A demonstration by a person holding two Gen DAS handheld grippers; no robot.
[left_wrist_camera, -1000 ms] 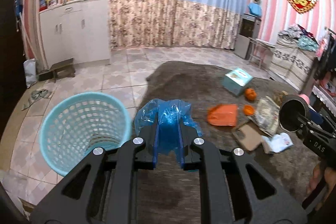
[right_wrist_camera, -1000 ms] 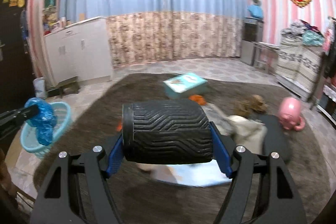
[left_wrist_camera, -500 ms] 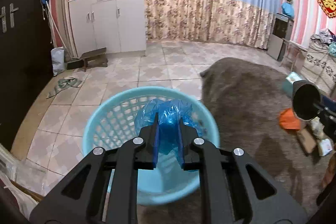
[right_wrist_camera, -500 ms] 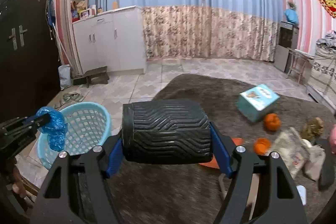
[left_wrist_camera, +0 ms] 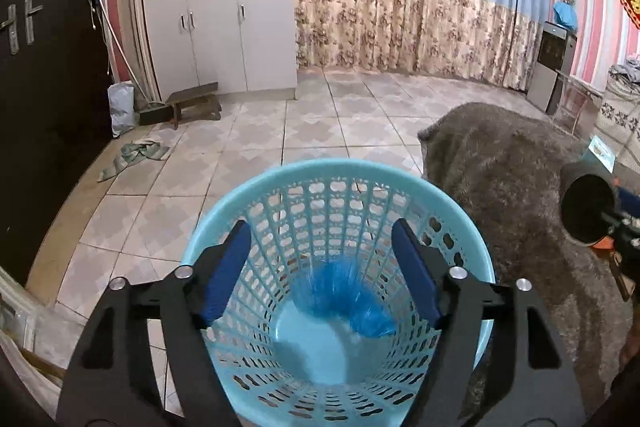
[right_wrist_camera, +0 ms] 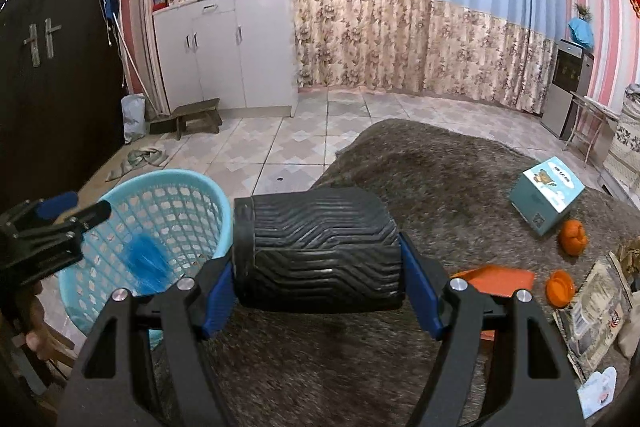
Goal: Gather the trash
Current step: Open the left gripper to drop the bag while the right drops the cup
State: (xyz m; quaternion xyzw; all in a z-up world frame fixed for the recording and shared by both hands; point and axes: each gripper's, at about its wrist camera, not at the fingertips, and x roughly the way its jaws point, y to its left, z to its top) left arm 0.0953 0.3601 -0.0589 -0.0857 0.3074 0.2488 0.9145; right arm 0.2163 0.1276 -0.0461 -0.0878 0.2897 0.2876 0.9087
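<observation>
My left gripper (left_wrist_camera: 320,251) is open and empty above the light blue basket (left_wrist_camera: 456,219). A crumpled blue plastic bag (left_wrist_camera: 344,295), blurred by motion, is falling inside the basket. In the right wrist view the basket (right_wrist_camera: 188,183) stands at the left with the blue bag (right_wrist_camera: 144,259) inside and the left gripper (right_wrist_camera: 72,207) over it. My right gripper (right_wrist_camera: 320,247) is shut on a black ribbed cup (right_wrist_camera: 316,247) held sideways above the brown rug (right_wrist_camera: 440,179). The cup also shows in the left wrist view (left_wrist_camera: 588,211) at the right edge.
On the rug at the right lie a teal box (right_wrist_camera: 548,195), orange peels (right_wrist_camera: 572,237), an orange wrapper (right_wrist_camera: 496,277) and paper packets (right_wrist_camera: 596,303). White cabinets (left_wrist_camera: 224,27), a small wooden stool (left_wrist_camera: 196,103) and a rag (left_wrist_camera: 132,155) are on the tiled floor behind the basket.
My left gripper has opened over the basket and let go of the blue bag, which drops into it. The right gripper, still holding the cup, has turned left toward the basket.
</observation>
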